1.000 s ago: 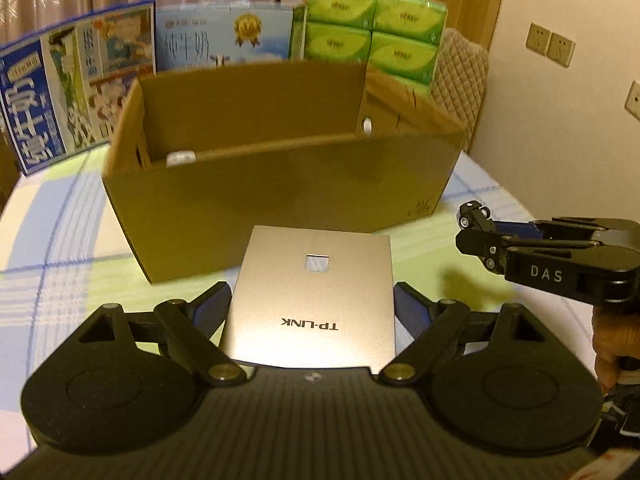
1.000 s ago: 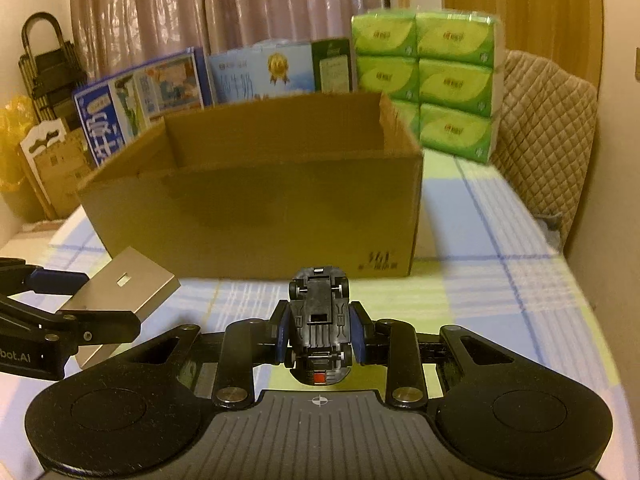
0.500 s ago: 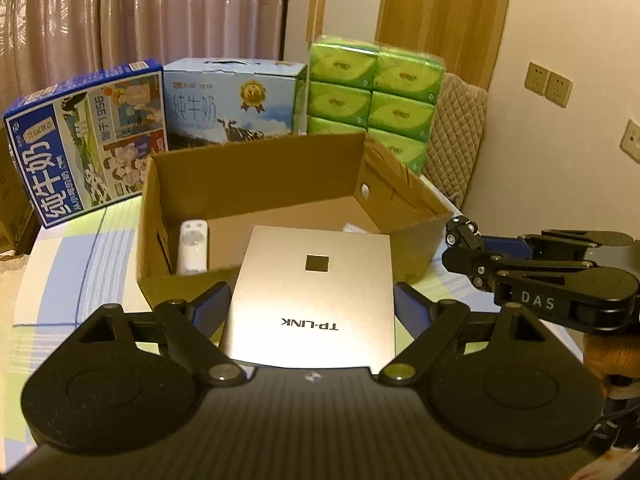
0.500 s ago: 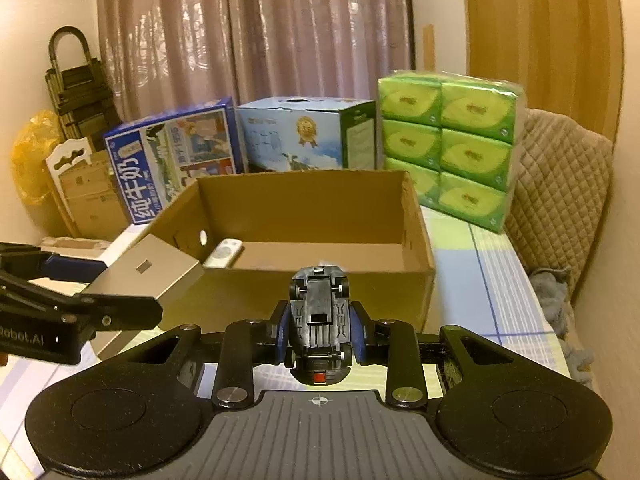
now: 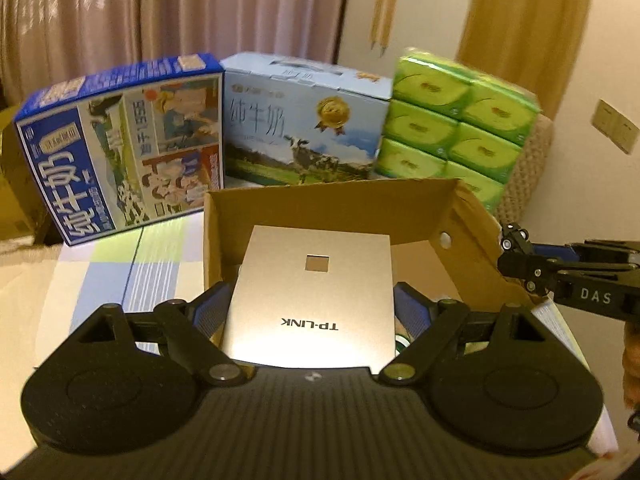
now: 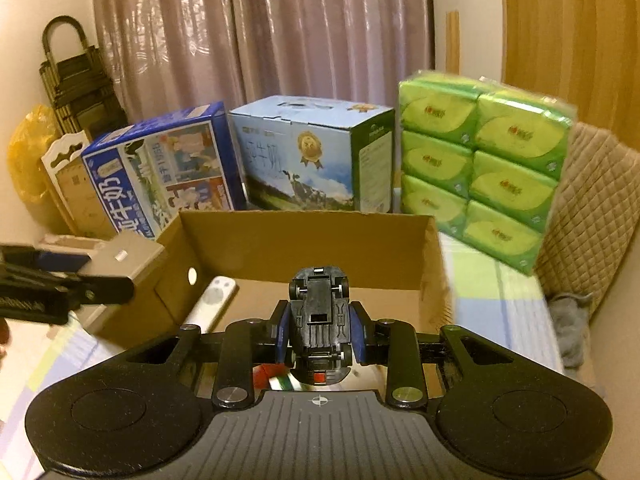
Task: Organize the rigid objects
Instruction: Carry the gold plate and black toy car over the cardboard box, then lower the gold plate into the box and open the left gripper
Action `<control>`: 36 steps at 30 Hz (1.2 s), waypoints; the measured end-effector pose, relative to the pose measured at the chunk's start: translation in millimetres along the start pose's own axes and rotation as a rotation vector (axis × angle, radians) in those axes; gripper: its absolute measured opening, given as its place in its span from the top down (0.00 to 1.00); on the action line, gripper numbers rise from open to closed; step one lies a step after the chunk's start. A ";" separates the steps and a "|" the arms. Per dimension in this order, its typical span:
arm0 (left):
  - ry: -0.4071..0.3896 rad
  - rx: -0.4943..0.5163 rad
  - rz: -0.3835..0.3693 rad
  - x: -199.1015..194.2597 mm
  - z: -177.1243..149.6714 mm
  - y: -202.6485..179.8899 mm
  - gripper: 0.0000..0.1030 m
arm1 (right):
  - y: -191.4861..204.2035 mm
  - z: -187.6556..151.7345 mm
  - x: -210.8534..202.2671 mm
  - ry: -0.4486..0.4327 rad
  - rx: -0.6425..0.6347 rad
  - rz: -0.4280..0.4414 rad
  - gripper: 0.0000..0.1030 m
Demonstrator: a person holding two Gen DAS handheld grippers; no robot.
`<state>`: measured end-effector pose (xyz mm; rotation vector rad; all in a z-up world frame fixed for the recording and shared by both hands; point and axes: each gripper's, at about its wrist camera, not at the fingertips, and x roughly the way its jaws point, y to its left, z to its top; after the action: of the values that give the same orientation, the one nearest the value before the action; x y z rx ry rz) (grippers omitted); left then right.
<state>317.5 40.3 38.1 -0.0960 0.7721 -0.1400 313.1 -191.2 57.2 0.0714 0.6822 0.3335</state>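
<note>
Both grippers have risen over the cardboard box (image 6: 304, 236). The left gripper (image 5: 312, 304) clamps the TP-LINK router (image 5: 316, 292) widely; the right gripper (image 6: 320, 334) pinches the toy car (image 6: 320, 320), the box directly below.

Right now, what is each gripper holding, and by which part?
Left gripper clamps the silver TP-LINK box by its two long side edges. Right gripper pinches the black toy car, underside up, by its sides.

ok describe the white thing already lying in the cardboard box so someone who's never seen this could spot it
Find the open brown cardboard box in front of the milk cartons and green tissue packs. On its floor, near the left wall with the round hole, lies a slim white remote. It is the only white item there; the toy car and silver TP-LINK device are held in grippers.
</note>
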 end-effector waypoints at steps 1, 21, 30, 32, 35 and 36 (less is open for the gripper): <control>0.005 -0.005 0.004 5.0 0.6 0.8 0.18 | 0.5 4.2 6.4 0.006 0.011 0.006 0.74; 0.051 -0.066 0.013 68.6 2.0 -3.2 0.17 | -20.8 -3.7 57.6 0.094 0.081 -0.026 0.74; 0.037 -0.058 0.011 69.4 -2.0 -6.0 0.13 | -26.0 -8.8 57.5 0.097 0.088 -0.033 0.74; 0.041 -0.047 0.019 67.2 -4.3 -4.9 0.13 | -27.2 -9.0 57.0 0.098 0.094 -0.035 0.74; 0.044 -0.038 0.027 64.2 -6.0 -2.9 0.13 | -28.1 -9.2 55.8 0.098 0.098 -0.034 0.74; 0.046 -0.039 0.029 63.8 -6.7 -1.9 0.13 | -28.3 -9.1 55.8 0.098 0.098 -0.034 0.74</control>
<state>357.8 28.0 -10.2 -0.1190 0.8216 -0.1003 355.7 -200.1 11.4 0.1375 0.7958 0.2718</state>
